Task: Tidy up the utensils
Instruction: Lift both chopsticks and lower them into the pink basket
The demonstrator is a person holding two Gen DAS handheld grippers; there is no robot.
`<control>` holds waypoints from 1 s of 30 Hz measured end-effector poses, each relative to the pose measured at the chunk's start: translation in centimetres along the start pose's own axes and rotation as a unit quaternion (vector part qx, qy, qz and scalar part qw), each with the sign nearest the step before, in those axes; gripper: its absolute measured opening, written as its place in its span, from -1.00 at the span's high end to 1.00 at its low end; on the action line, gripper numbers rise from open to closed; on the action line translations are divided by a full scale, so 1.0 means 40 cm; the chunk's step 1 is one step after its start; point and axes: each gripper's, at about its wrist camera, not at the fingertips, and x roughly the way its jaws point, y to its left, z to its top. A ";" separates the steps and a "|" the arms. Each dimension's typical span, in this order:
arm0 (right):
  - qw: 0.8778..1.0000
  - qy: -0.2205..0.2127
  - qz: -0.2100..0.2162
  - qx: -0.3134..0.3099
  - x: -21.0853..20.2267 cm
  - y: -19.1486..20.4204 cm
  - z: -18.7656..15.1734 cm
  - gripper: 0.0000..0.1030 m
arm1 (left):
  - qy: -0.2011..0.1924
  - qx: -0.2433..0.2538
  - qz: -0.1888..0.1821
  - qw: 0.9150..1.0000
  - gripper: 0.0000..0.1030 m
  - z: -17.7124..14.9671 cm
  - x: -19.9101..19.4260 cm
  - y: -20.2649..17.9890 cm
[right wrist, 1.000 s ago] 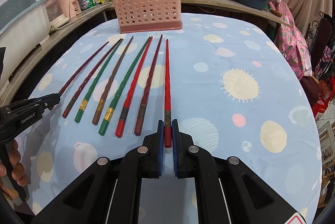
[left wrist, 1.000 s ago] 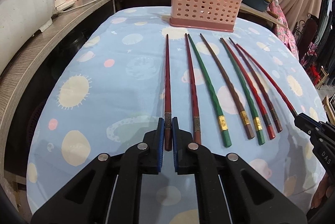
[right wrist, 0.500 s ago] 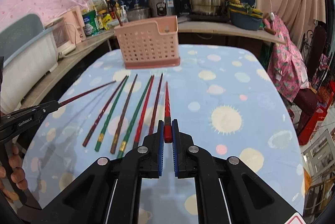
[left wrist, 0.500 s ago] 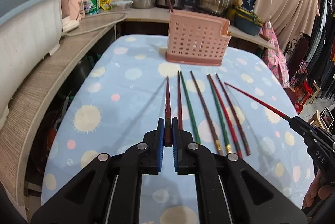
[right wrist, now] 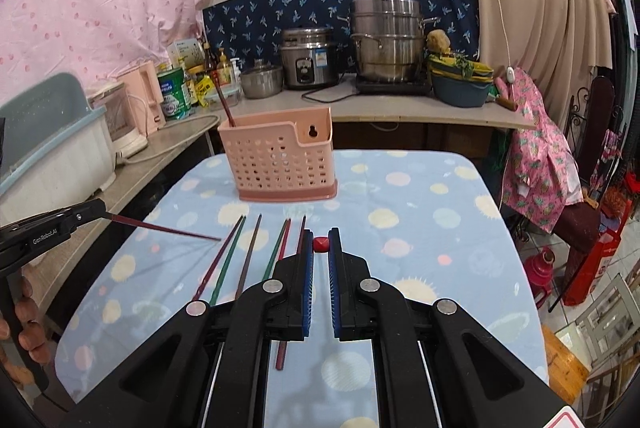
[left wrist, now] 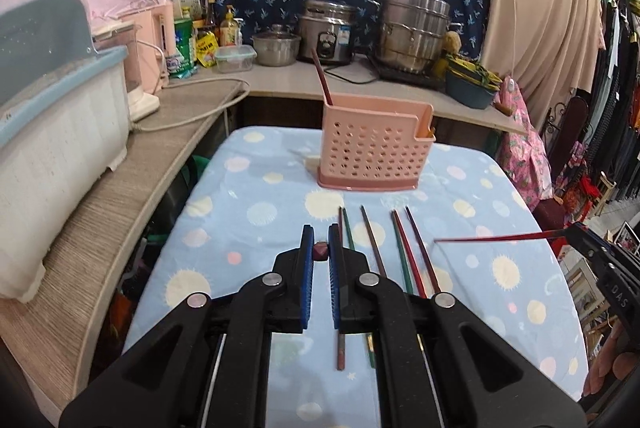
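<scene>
At left we see a counter (left wrist: 120, 195) with tubs; our left gripper (left wrist: 321, 248) clamps a dark red chopstick (left wrist: 320, 252). Five chopsticks (left wrist: 372, 240), apparently, lie on the dotted cloth (left wrist: 248, 211) before the pink holder (left wrist: 376, 143); our right gripper (right wrist: 320, 246) clamps a red chopstick (right wrist: 320, 244).

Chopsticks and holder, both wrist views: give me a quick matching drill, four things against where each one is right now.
Things:
1. bright red chopstick
2. dark maroon chopstick
3. brown chopstick
4. green chopstick

Places:
A. lying flat on the blue spotted tablecloth
B. standing in the pink basket
C. clamped in the left hand-held gripper
D. clamped in the right hand-held gripper

Pairs: 1-D, 2-C, 3-B, 4-A
</scene>
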 end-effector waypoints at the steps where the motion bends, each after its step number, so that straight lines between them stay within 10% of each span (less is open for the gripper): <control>1: 1.000 -0.006 0.000 0.000 -0.004 0.000 0.013 0.87 | -0.007 -0.003 0.003 1.000 0.87 0.015 -0.004 0.006; 30: 0.983 -0.180 0.047 0.001 0.098 0.077 0.456 0.87 | -0.217 0.003 -0.029 0.976 0.87 0.511 -0.031 -0.067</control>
